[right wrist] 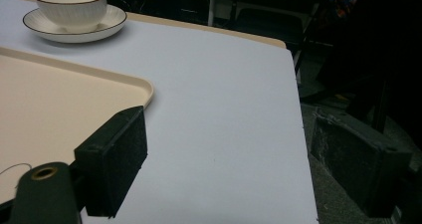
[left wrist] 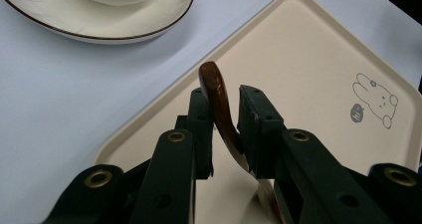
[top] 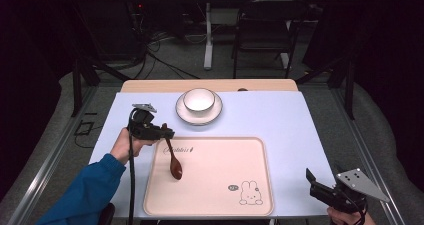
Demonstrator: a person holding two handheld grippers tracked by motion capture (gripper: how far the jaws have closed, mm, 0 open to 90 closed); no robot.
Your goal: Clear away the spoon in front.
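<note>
A dark brown wooden spoon (top: 174, 160) leans on the cream tray (top: 220, 185), bowl end down on the tray's left part, handle raised toward the left. My left gripper (top: 167, 133) is shut on the handle's upper end; in the left gripper view the handle (left wrist: 213, 79) runs between the two black jaws of the left gripper (left wrist: 224, 97). A white bowl (top: 199, 99) sits on a saucer (top: 182, 112) beyond the tray. My right gripper (top: 314, 184) rests at the table's near right corner, and the right gripper (right wrist: 236, 164) stands wide open over bare table, holding nothing.
The tray (right wrist: 59, 99) carries a small rabbit drawing (top: 248, 192) near its front right corner. A pale blue cloth (top: 280, 120) covers the table, whose right edge (right wrist: 298, 134) lies close to my right gripper. A dark chair (top: 265, 30) stands on the floor beyond the table.
</note>
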